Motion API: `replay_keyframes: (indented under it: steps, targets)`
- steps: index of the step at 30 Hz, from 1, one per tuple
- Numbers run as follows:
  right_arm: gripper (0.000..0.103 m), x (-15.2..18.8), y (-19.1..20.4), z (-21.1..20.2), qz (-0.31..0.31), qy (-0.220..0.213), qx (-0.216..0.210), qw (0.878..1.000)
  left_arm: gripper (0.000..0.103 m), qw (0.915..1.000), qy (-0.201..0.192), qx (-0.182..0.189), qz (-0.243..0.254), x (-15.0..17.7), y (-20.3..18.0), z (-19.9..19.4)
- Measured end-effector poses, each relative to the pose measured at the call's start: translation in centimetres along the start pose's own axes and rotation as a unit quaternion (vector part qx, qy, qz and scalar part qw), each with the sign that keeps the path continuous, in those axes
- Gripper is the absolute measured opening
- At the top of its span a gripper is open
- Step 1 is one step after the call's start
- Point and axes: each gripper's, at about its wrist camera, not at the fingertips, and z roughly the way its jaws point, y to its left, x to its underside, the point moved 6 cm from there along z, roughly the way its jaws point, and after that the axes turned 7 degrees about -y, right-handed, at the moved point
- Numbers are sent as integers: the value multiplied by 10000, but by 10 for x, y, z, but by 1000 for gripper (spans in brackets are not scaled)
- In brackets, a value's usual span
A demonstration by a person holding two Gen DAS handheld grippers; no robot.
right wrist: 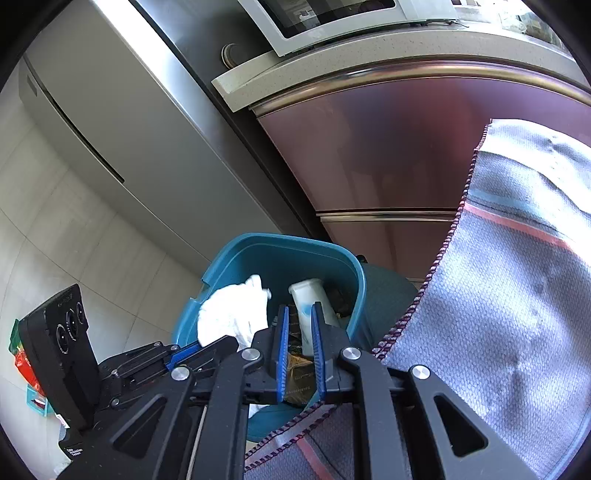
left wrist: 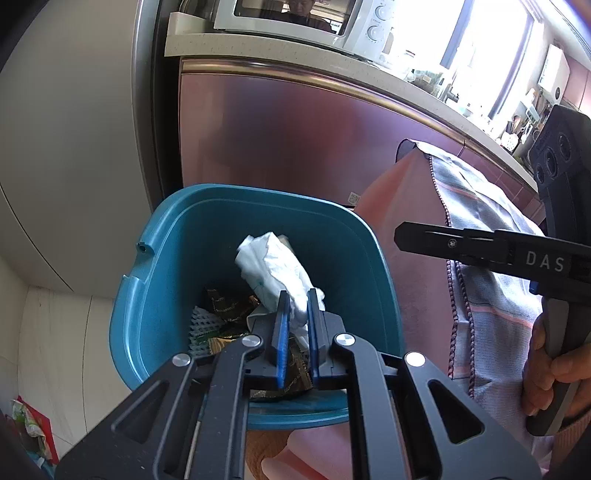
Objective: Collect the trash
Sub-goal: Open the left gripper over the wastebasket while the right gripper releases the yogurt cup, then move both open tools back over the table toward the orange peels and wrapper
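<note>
Crumpled white tissue [left wrist: 275, 267] is being pinched between the blue pads [left wrist: 279, 332] of the left tool [left wrist: 296, 295], directly over the open mouth of a teal trash bin [left wrist: 173, 236]. Most of the wad is being held out beyond the fingertips, above the bin's contents. Inside the bin, dark printed wrappers [left wrist: 225, 306] and a piece of white foam netting [left wrist: 201, 325] are being seen in the left wrist view; a white plastic bottle [right wrist: 308, 306] is being shown leaning against the inner wall in the right wrist view.

The right tool [right wrist: 300, 314] is being held just above the bin's near rim, its jaws parted only slightly with nothing clamped between the pads; the bottle is lying beyond them, lower in the bin. A grey towel with a pink stripe [right wrist: 517, 258] is being draped just beside the bin, on its right. Behind the bin, a plum-coloured cabinet front [left wrist: 295, 129] is standing beneath a pale worktop [left wrist: 295, 53] carrying a white microwave [left wrist: 295, 18]. A grey refrigerator [left wrist: 74, 147] is standing to the left.
</note>
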Motion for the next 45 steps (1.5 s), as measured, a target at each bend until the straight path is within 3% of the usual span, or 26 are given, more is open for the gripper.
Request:
replay_keyframes:
  steps: [9, 13, 24, 38, 45]
  targets:
    - [21, 5, -4, -11, 46, -81, -42, 9999, 12, 10000, -70, -32, 39, 3, -2, -4]
    - [23, 7, -5, -16, 42, -97, -64, 9999, 23, 9998, -142, -88, 102, 2, -5, -10]
    - [34, 20, -6, -49, -32, -295, -112, 9995, 28, 9989, -411, -93, 216, -2, -15, -36]
    - [54, 40, -15, -136, -436, -990, 178, 9940, 36, 9928, -941, 384, 628, -3, -75, -101]
    - [56, 60, -45, -177, -413, -1221, 617, 9897, 37, 9886, -948, 776, 876, 8, -122, -112]
